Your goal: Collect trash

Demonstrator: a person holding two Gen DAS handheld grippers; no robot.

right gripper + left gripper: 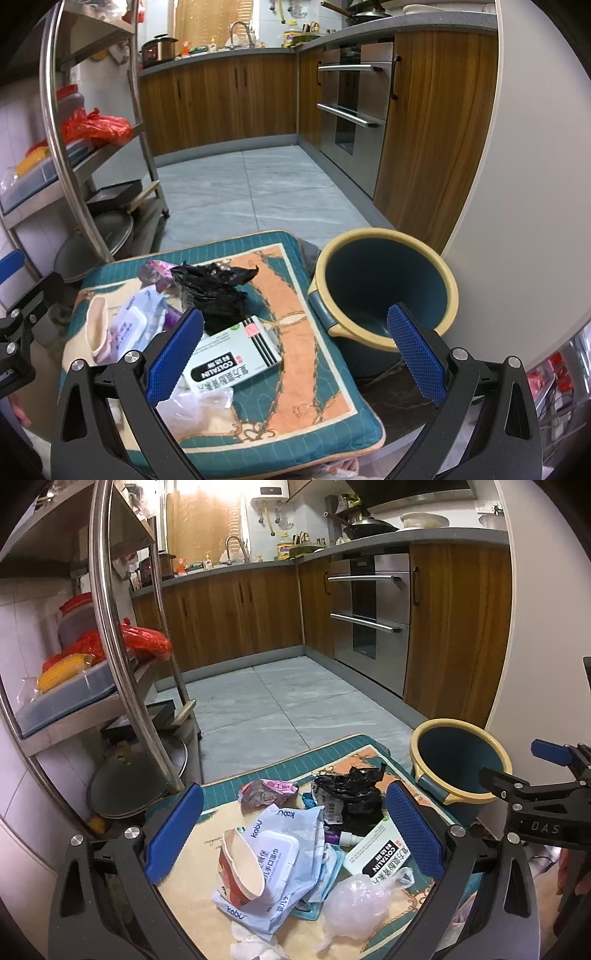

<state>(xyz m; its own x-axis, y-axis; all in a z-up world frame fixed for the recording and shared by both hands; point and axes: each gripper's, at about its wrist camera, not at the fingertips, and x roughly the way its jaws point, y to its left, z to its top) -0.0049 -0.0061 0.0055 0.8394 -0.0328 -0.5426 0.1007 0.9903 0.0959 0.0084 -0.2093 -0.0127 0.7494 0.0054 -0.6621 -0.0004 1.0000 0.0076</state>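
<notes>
I hold the left tongs (293,834) spread wide and empty over the nearest heap of trash, which lies on a patterned cushion (303,354): a clear plastic bag (354,901) closest to me, a crushed paper cup (242,864) lying on a wipes packet (280,853), and a white medicine box (376,853) just to their right. The right tongs (295,354) are equally open and grip nothing; their left pad sits just above the medicine box, their right pad in line with the blue bin (384,291). I judge this split is deliberate: one tool over the litter, the other nearer the bin beside the cushion's right edge, so a picked piece has a short way to travel. Farther across the cushion lie a crumpled black bag (218,288) and a purple wrapper (266,788), touching the rest of the pile. The pieces overlap, so lifting one may drag its neighbours, and the loose film bags will probably slip or trail. To the left a metal shelf rack (110,602) with a red bag (147,638) stands close to the left tool's path. Beyond are bare floor tiles (280,698), wooden cabinets (229,613) and a steel oven (369,616), well apart from the work.
</notes>
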